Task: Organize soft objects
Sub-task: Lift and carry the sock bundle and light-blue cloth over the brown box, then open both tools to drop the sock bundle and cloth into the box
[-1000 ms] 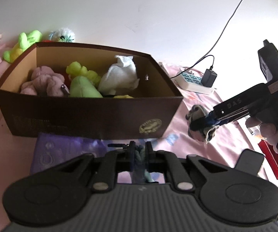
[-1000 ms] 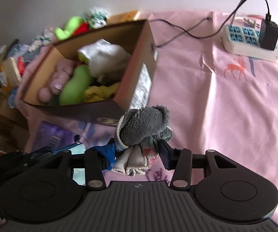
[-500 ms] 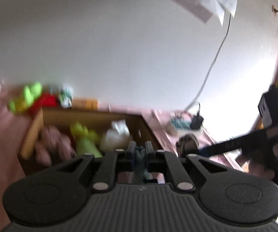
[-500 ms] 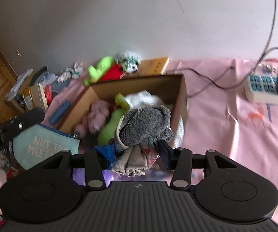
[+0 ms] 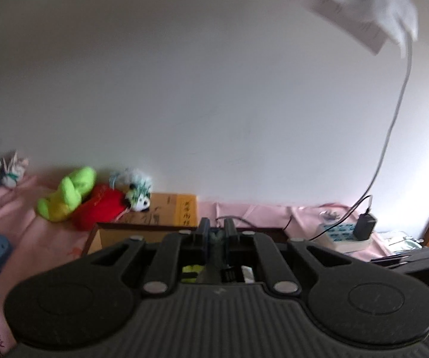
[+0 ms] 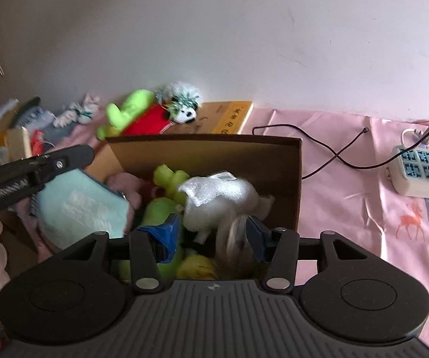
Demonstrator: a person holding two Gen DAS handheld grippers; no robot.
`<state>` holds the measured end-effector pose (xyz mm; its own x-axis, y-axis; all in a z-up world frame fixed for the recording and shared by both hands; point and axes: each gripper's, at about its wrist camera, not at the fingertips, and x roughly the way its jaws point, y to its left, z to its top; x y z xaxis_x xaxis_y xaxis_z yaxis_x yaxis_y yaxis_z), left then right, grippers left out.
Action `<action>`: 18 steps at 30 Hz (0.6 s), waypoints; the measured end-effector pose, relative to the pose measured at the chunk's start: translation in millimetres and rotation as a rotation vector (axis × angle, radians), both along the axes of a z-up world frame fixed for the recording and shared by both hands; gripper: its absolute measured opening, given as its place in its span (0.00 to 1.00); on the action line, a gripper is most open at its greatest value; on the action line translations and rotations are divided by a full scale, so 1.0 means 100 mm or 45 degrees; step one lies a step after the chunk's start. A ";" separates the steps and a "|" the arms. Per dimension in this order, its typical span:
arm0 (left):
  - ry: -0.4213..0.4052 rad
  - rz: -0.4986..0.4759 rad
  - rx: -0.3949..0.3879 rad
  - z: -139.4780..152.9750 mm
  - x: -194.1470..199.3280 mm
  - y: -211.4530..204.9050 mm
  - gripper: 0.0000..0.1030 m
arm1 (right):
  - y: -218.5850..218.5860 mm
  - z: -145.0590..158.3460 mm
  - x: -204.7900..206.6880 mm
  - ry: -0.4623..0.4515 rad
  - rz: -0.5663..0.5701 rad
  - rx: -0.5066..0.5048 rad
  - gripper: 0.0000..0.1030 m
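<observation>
Over the brown cardboard box both grippers now hang, where a second ago they were low beside it on the pink sheet. The right gripper has spread its jaws wide, and the grey plush bundle it was clamping half a second ago is a blur just inside its right finger, apparently dropping into the near right corner of the box. That suggests one more soft item is being delivered, on top of the white plush, the green toys and the pink plush already inside.

The left gripper has risen with it. Its jaws are pinched nearly together on a thin strip of teal fabric, and in the right wrist view the mint pouch dangles from it over the box's left half, probably next to go in.

Room inside is tight: the contents reach near the rim, and the pouch hangs close to the left wall. Behind the box, a green plush, a red item and a small panda-faced toy lie against the wall, not yet packed. To the right, a black cable and a power strip sit on the sheet, well apart from the box, so the open side for withdrawing is the right.
</observation>
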<state>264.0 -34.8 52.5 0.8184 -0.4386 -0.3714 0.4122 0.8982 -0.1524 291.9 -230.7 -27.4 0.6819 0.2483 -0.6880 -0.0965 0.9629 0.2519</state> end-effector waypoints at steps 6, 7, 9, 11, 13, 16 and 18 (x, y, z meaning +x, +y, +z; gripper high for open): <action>0.077 0.086 0.101 -0.35 0.28 0.02 0.19 | 0.01 0.01 -0.05 0.029 -0.032 0.056 0.33; 0.076 0.099 0.111 -0.38 0.27 0.05 0.39 | 0.03 0.04 -0.10 0.021 -0.040 0.059 0.33; 0.061 0.123 0.110 -0.38 0.22 0.12 0.51 | 0.05 0.10 -0.18 0.005 -0.045 0.076 0.33; 0.061 0.139 0.111 -0.35 0.18 0.17 0.51 | 0.08 0.14 -0.24 -0.003 -0.051 0.091 0.33; 0.066 0.167 0.125 -0.31 0.12 0.20 0.51 | 0.11 0.19 -0.34 -0.014 -0.058 0.100 0.33; 0.076 0.204 0.173 -0.25 -0.03 0.20 0.51 | 0.19 0.24 -0.51 -0.035 -0.066 0.060 0.33; 0.078 0.234 0.205 -0.23 -0.14 0.18 0.52 | 0.23 0.24 -0.62 -0.036 -0.072 0.037 0.33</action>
<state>250.0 -16.3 30.0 0.8528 -0.2155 -0.4757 0.2339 0.9720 -0.0210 230.1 -208.2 -3.0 0.7145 0.2287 -0.6612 -0.0496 0.9593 0.2782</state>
